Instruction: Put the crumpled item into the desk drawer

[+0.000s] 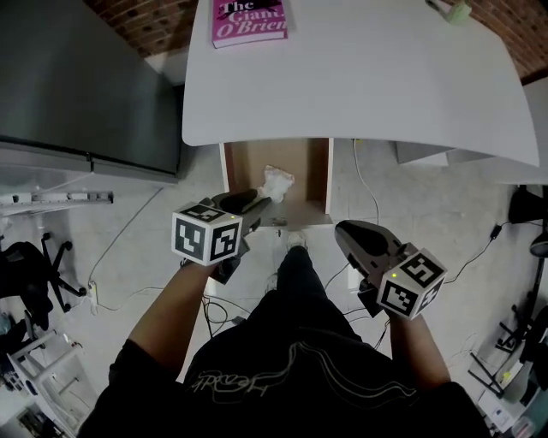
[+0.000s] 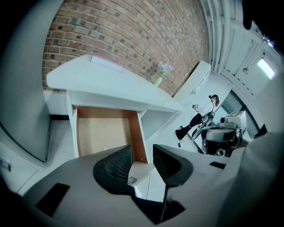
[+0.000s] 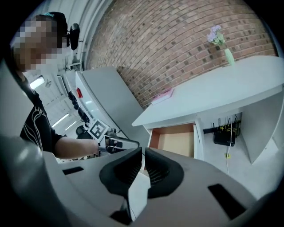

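Observation:
A crumpled white item (image 1: 276, 181) lies inside the open wooden drawer (image 1: 318, 171) under the white desk (image 1: 360, 77), close to the drawer's front. My left gripper (image 1: 259, 204) hovers at the drawer's front edge, just short of the item. In the left gripper view its jaws (image 2: 142, 153) stand apart with nothing between them, and the drawer (image 2: 102, 131) shows beyond; the item is hidden there. My right gripper (image 1: 344, 229) hangs off to the right of the drawer front, jaws (image 3: 143, 153) together and empty. The drawer (image 3: 175, 139) also shows in the right gripper view.
A pink book (image 1: 250, 19) and a small vase of flowers (image 1: 458, 10) stand on the desk. A tall grey cabinet (image 1: 86, 85) is to the left. Cables (image 1: 368, 192) run over the floor, and an office chair (image 1: 34, 261) stands at the far left.

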### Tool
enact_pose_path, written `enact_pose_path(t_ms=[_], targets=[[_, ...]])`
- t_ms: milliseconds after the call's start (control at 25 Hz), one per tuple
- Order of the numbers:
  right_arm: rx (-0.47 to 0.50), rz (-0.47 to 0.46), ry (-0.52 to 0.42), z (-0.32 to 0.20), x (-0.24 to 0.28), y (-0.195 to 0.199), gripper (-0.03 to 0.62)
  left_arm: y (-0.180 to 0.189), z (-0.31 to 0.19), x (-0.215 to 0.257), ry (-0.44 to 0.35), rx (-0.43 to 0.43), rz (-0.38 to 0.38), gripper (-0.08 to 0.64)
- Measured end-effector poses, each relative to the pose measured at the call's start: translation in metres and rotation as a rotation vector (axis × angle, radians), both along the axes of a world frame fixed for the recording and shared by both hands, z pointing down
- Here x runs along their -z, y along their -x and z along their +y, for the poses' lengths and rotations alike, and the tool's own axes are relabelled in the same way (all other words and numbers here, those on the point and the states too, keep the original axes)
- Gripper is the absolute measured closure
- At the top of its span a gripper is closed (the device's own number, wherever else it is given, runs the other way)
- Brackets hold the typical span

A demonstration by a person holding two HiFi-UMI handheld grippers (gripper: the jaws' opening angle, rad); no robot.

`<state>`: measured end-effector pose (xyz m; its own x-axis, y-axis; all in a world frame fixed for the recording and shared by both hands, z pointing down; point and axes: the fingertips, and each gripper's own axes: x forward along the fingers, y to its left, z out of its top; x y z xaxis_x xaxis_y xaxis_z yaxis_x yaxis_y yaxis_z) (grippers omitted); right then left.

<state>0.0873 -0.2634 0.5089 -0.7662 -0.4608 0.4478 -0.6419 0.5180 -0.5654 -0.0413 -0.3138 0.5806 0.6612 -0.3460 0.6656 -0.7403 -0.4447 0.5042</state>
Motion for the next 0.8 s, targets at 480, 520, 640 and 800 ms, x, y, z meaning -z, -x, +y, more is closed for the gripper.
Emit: enact_pose_path(t_ms=[480, 520, 640, 800], targets=[[0.028, -0.103, -0.201, 0.053, 0.122, 0.045, 0.541, 0.012, 0.097, 0.178, -0.255, -0.009, 0.219, 0.502], [0.027, -0.106, -0.212, 0.058, 0.129, 0.048, 0.541, 0.013, 0.103, 0.189, -0.265, -0.010, 0.237, 0.508], [0.026, -0.113, -0.245, 0.073, 0.152, 0.057, 0.541, 0.017, 0.121, 0.215, -0.272, -0.002, 0.255, 0.522], [0.020, -0.133, -0.282, 0.092, 0.182, 0.066, 0.541, 0.019, 0.142, 0.244, -0.309, -0.022, 0.266, 0.532]])
